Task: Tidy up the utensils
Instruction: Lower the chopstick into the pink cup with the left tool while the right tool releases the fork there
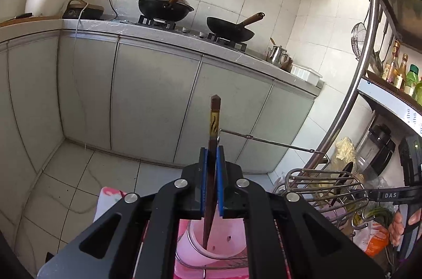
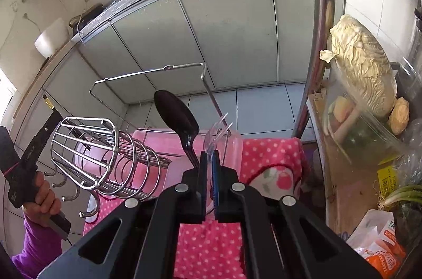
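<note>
Left gripper: blue pads clamped on a dark brown lacquered chopstick, tip at 6 o'clock inside the white perforated plastic cup. Right gripper: pads pinch a clear plastic fork; black plastic spoon at 11 o'clock. Judged light, stiff, slippery; grip mid-shaft.

1. Left gripper, blue pads clamped on a dark brown chopstick.
2. Chopstick runs steeply up; its lower tip sits inside the white cup below.
3. Cup stands in a wire ring on pink cloth.
4. Wire utensil holder off to the right, lying tilted.
5. Right gripper at the right edge, hand on it.
6. Two black woks on the stove behind.
</note>
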The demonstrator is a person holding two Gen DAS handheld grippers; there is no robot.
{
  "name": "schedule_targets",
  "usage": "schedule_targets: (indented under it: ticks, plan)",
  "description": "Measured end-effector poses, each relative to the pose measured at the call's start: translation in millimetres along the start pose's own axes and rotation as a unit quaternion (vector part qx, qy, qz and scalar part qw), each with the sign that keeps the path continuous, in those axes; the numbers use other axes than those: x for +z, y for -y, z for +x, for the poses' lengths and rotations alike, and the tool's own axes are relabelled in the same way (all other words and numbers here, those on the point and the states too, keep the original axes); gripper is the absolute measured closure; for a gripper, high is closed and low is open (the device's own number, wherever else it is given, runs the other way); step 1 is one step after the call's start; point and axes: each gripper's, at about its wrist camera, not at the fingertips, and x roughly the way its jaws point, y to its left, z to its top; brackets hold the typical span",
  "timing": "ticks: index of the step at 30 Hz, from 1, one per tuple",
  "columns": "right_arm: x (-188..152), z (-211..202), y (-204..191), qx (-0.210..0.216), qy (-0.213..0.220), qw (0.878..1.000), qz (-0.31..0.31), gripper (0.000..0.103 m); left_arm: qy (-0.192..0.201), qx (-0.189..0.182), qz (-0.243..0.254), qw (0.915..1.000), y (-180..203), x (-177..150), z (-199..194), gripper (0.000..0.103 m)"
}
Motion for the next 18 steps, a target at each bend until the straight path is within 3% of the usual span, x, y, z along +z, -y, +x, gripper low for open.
schedule_targets:
  ticks: [3, 5, 8, 18]
  plan:
    - [-4, 4, 0, -0.001, -0.005, 1.0, -0.003, 0.092, -0.009, -0.006, -0.002, 0.9999, 1, 4, 0, 0.094]
    - [-5, 2, 3, 0.004, 0.001, 1.0, 0.001, 0.084, -0.004, -0.002, -0.005, 1.0, 0, 9, -3, 0.077]
    - [-5, -10, 5, 0.016, 0.019, 1.0, 0.004, 0.074, -0.002, -0.008, -0.019, 0.9998, -4, 17, -8, 0.066]
    - [-24, -45, 6, 0.037, 0.063, 0.997, 0.017, 0.07, -0.009, -0.002, -0.017, 0.9998, -8, 28, -27, 0.061]
